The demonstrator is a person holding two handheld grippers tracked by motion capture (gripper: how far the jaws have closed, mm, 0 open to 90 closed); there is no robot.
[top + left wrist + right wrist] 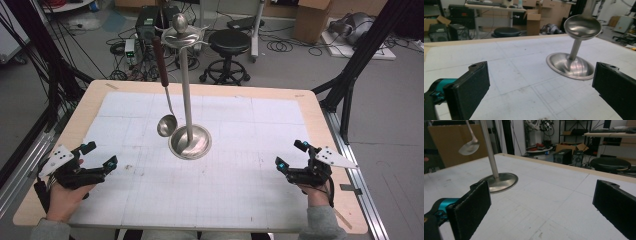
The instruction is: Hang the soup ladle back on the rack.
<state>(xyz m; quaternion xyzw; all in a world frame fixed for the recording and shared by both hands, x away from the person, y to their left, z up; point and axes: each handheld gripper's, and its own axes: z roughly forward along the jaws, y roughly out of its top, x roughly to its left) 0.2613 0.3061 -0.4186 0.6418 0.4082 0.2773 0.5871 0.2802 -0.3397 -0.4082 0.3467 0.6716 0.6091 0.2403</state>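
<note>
**Ladle on stand: untouched, both grippers waiting**

Progress: nothing is in hand. My left gripper (102, 156) rests low at the near left of the table (310, 107), jaws spread wide with bare mat between them. My right gripper (291, 154) sits at the near right, jaws likewise spread and holding nothing. Both are well apart from the work, which I judge to be handling the hanging ladle; the reach, the grasp and whatever comes after are all left to do.

Item: ladle (166, 125). Polished metal bowl and a thin metal shaft, topped by a dark reddish-brown handle (159, 62). It hangs from the hook arms (181, 37) at the top of the stand, bowl downward and clear of the mat, just beside the pole on its left in the high view. In the left gripper view the bowl (582, 26) faces me, hollow and shiny.

Item: stand (186, 85). One upright metal pole with a ball finial on a round dished base (190, 142), set mid-table, slightly towards the far edge. The right gripper view shows the pole (488, 147) rising from the base.
</note>
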